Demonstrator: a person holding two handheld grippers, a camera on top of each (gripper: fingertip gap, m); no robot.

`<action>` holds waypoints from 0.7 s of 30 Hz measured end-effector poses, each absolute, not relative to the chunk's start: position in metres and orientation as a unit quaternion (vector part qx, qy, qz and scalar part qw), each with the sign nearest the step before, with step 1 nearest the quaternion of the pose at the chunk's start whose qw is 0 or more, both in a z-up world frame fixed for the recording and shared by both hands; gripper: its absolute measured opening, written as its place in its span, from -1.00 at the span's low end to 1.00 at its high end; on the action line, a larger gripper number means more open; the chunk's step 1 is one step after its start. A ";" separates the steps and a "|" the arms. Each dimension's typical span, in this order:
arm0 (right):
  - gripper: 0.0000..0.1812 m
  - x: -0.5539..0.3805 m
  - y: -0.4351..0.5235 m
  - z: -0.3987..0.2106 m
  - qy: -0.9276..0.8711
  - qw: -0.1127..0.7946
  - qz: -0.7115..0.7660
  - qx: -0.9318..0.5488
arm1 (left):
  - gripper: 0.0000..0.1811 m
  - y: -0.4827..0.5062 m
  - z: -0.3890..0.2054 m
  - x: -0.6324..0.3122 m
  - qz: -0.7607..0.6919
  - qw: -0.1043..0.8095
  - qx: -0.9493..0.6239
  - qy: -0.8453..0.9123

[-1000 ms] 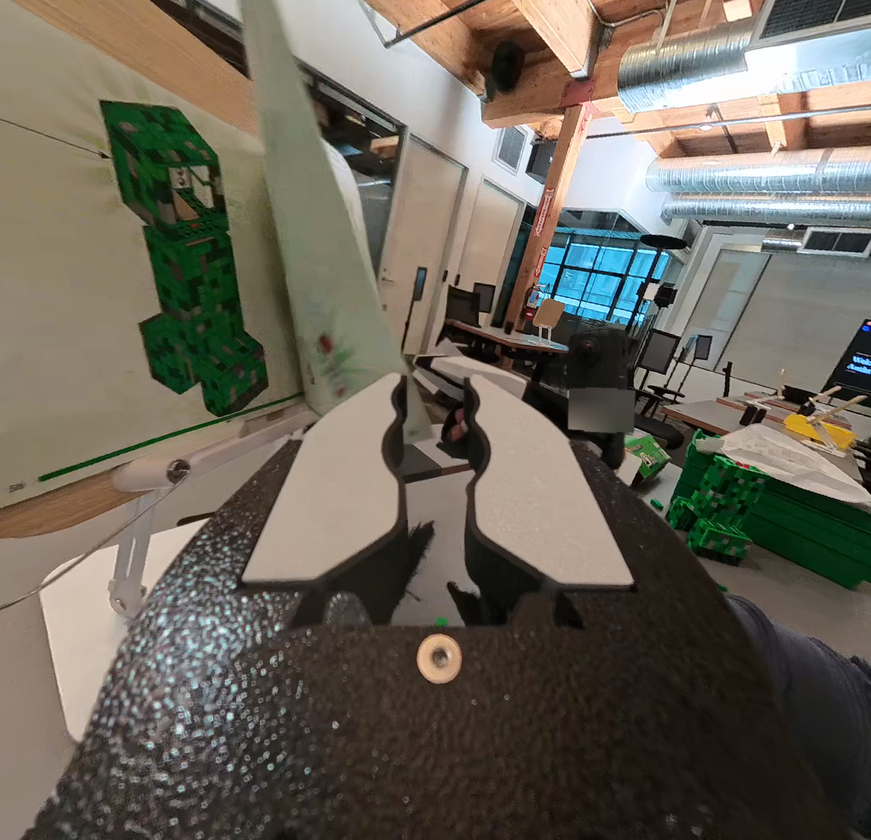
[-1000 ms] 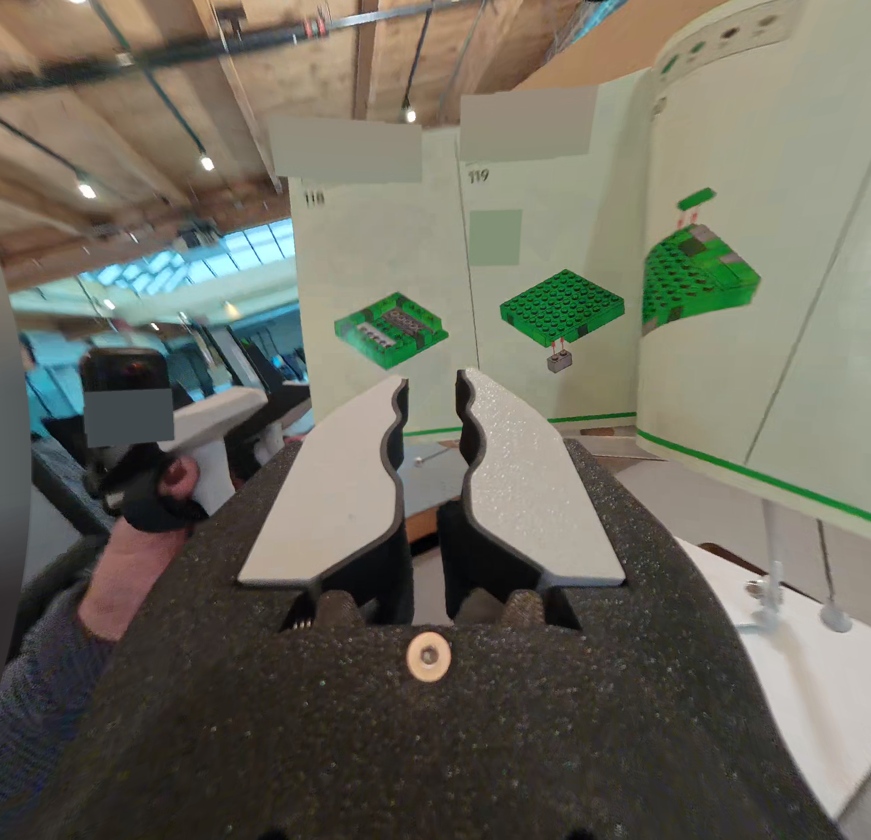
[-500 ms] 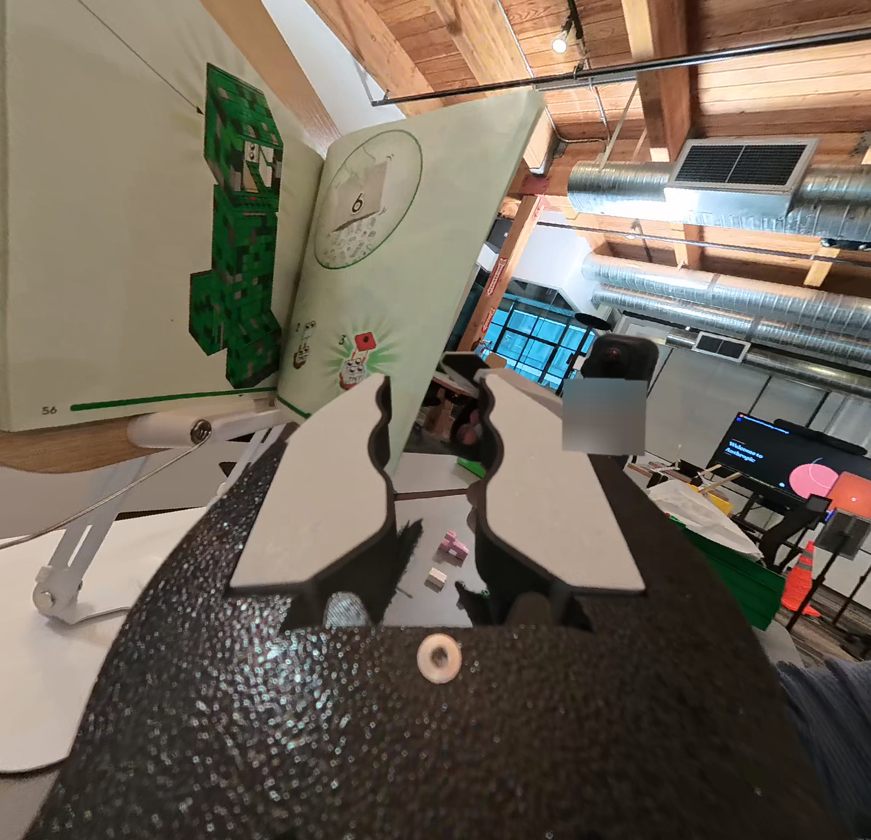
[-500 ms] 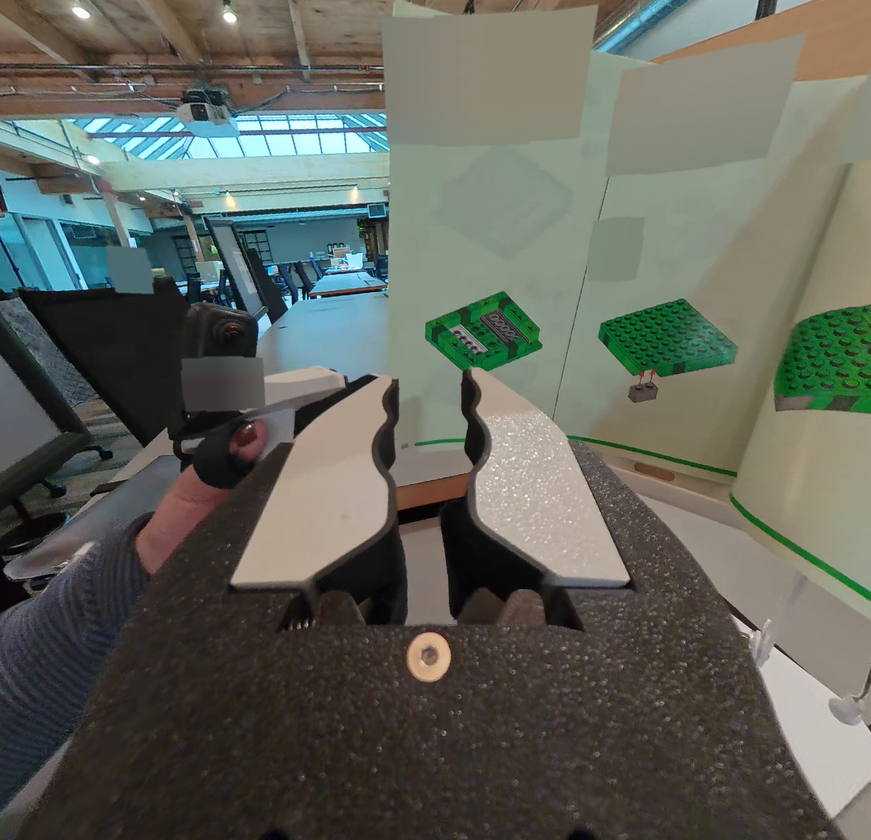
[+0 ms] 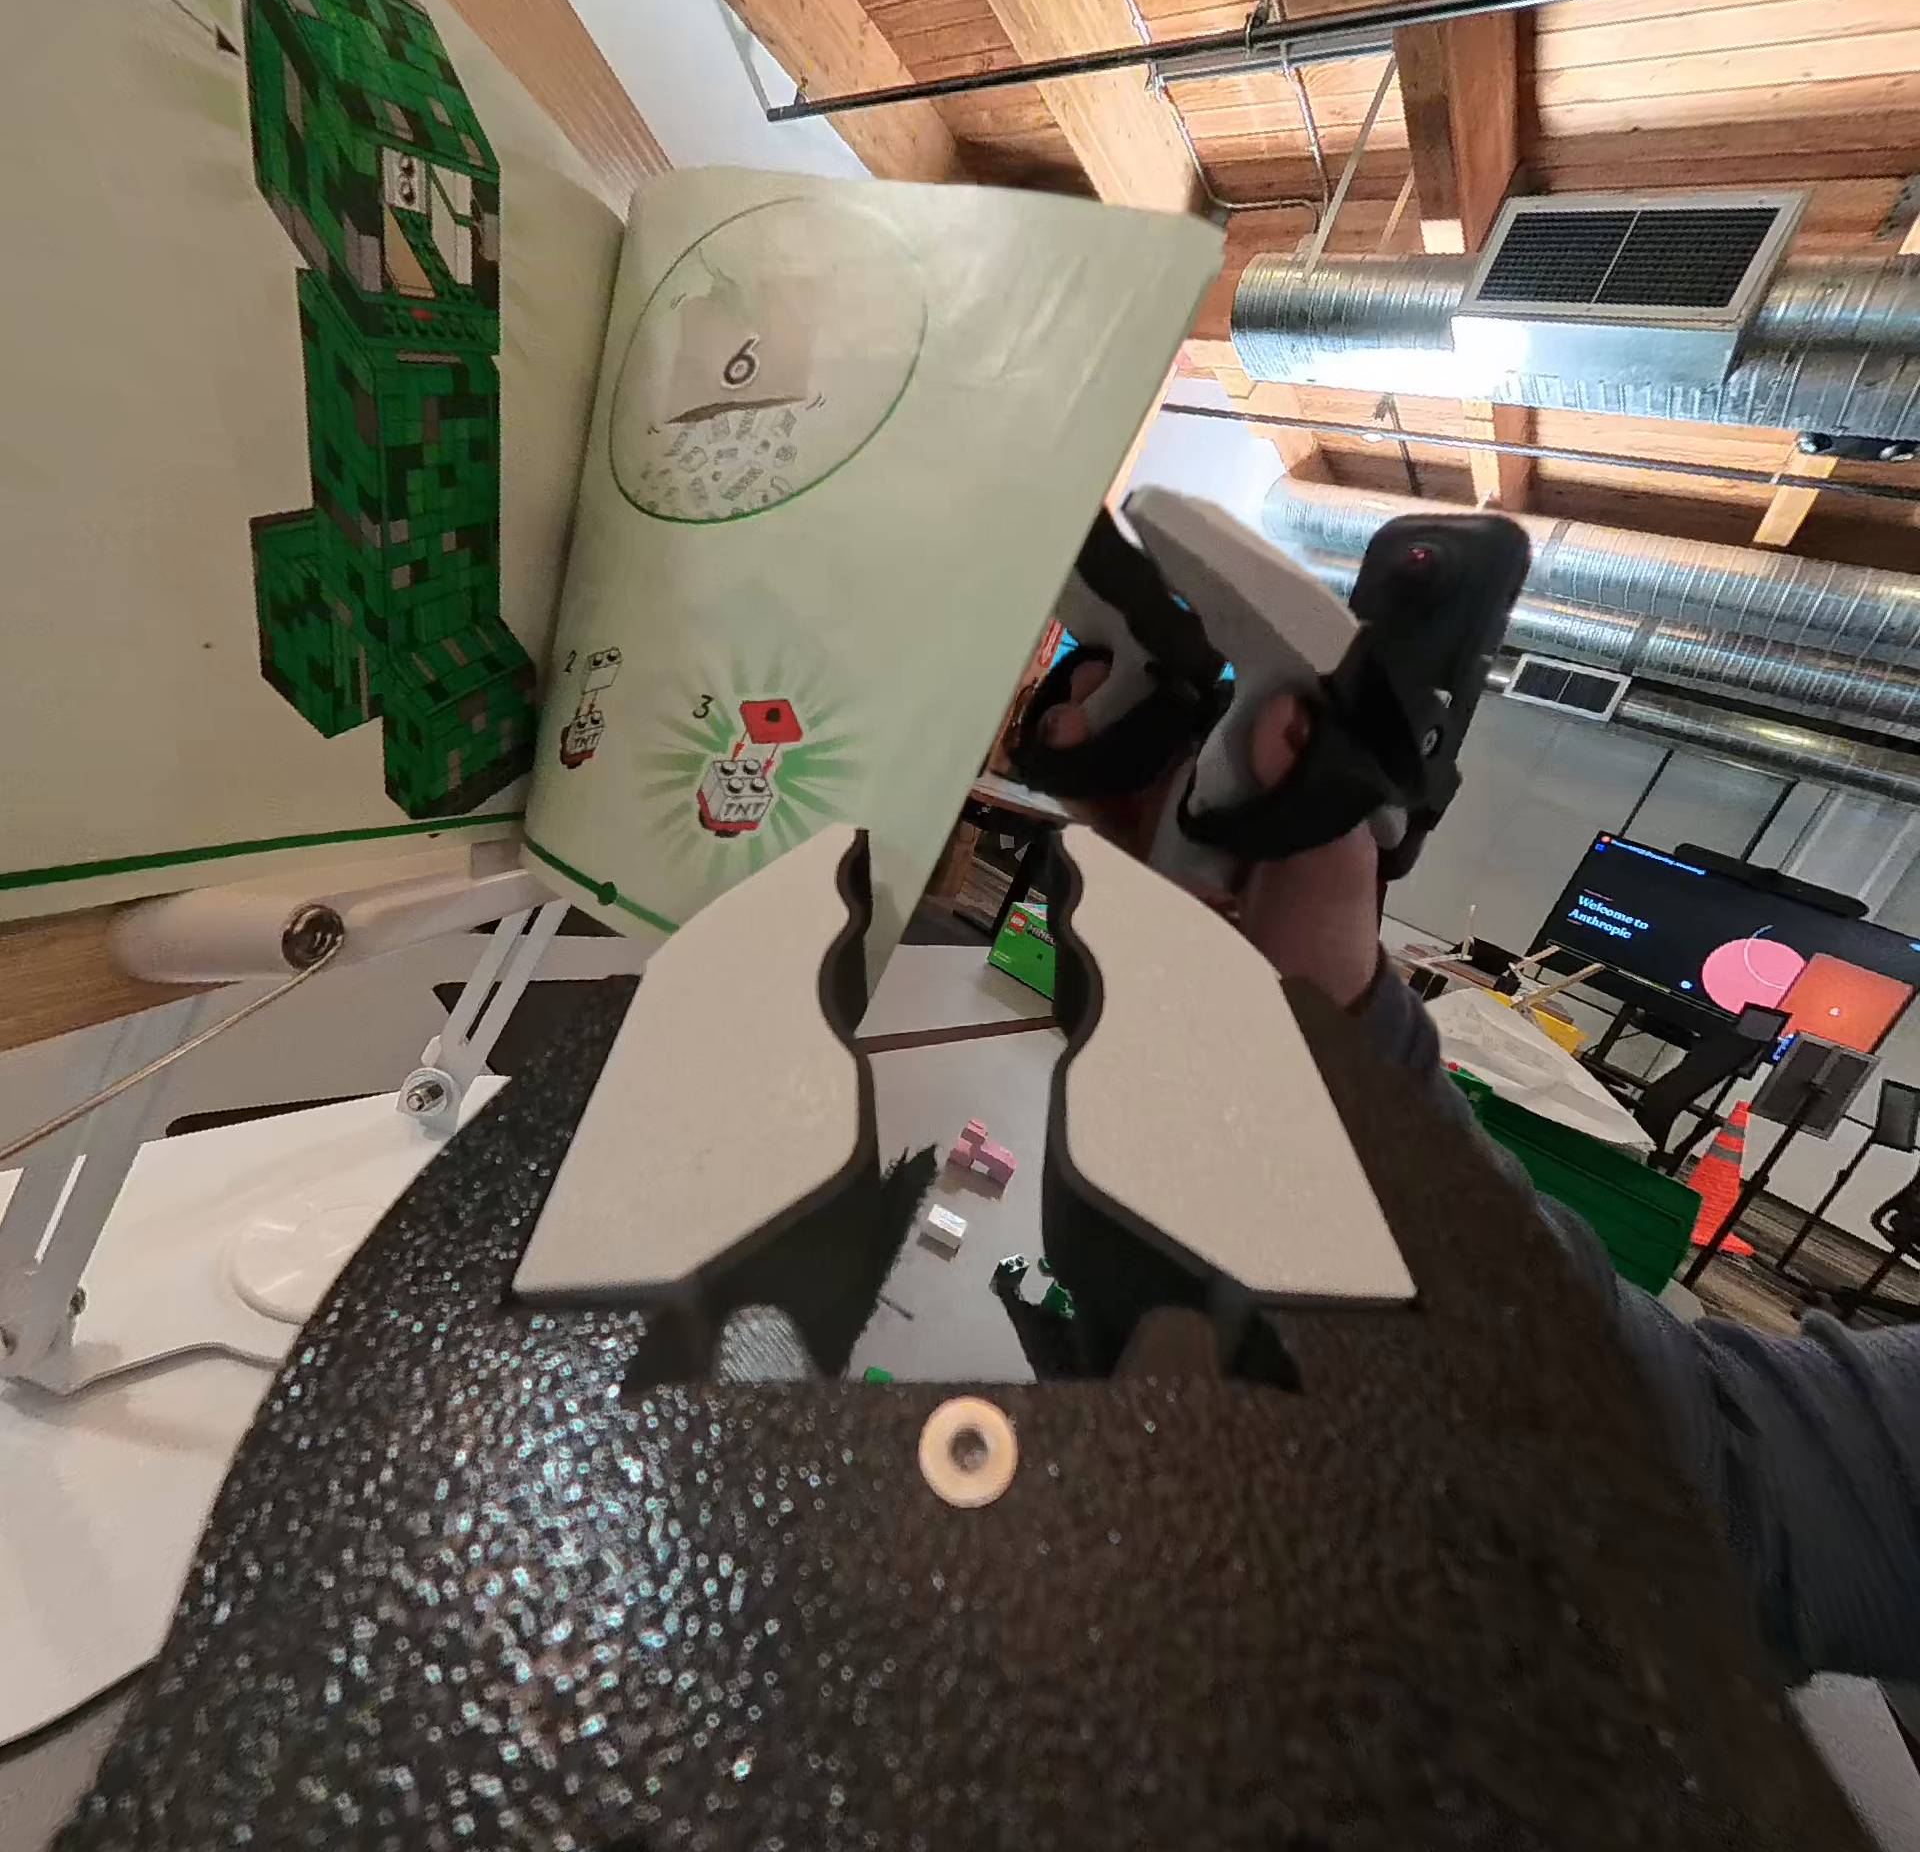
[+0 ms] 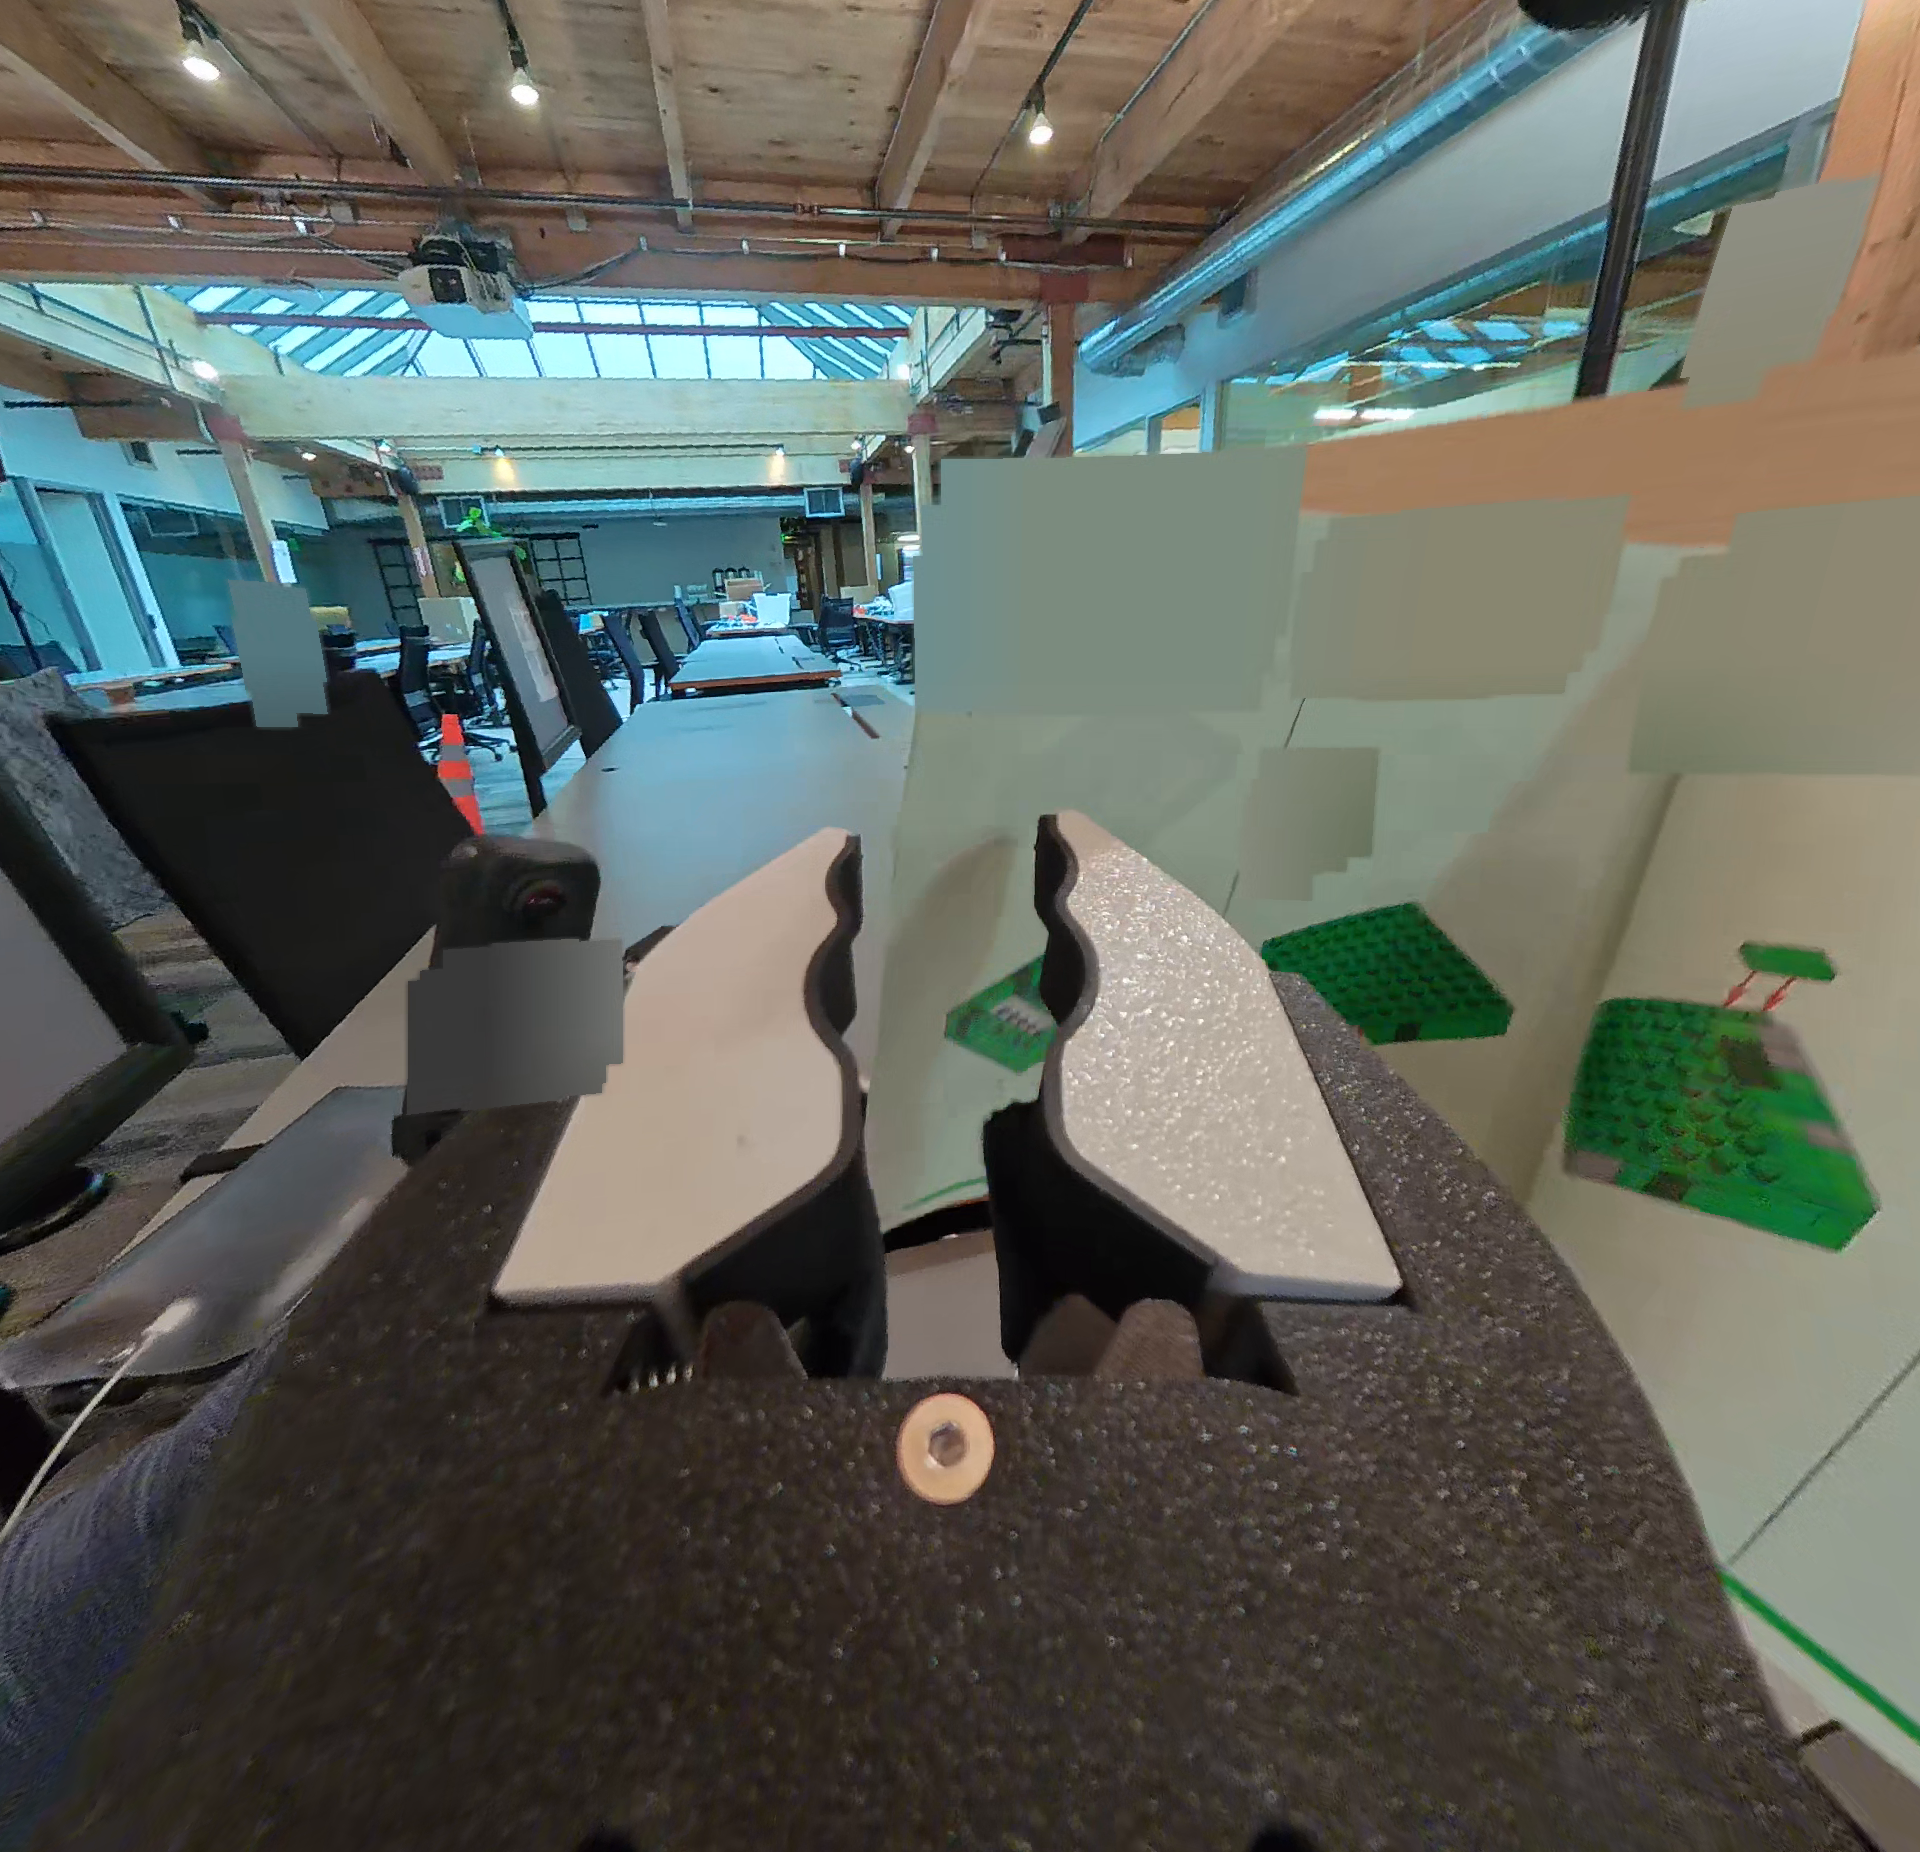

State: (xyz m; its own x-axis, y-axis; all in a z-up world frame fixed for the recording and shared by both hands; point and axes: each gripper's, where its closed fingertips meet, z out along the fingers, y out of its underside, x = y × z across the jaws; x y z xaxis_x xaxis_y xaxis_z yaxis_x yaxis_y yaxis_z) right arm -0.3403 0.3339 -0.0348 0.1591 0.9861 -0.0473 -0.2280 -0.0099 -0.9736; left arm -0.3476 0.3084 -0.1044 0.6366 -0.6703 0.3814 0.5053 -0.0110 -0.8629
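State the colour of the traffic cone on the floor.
Orange with a pale band; the traffic cone shows best in the left wrist view.

Both views are bright and evenly lit. Daylight comes through the skylight point(image 6: 582, 348), and small ceiling spotlights point(image 6: 520, 88) above it glare as white dots. Below the skylight, the printed page point(image 6: 1714, 1106) at the right edge is smeared with motion blur. The wide lens bends the ceiling beams and stretches the frame edges. In the left wrist view the silver duct point(image 5: 1351, 327) shines, and the black gripper housing point(image 5: 623, 1542) sparkles with speckled highlights; shadows are soft.
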 end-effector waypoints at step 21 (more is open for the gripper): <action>-0.73 -0.315 0.344 0.008 -0.338 0.546 0.640 -0.421 | -0.65 0.305 -0.098 -0.347 -0.416 0.705 -0.569 0.075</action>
State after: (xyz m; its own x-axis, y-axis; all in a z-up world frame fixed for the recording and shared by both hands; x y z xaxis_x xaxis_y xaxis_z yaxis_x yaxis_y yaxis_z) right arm -0.3151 0.3439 0.0076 -0.0479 0.9842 -0.1706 -0.4152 -0.1749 -0.8927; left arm -0.3465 0.3054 -0.0982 0.6434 -0.6720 0.3667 0.5005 0.0067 -0.8657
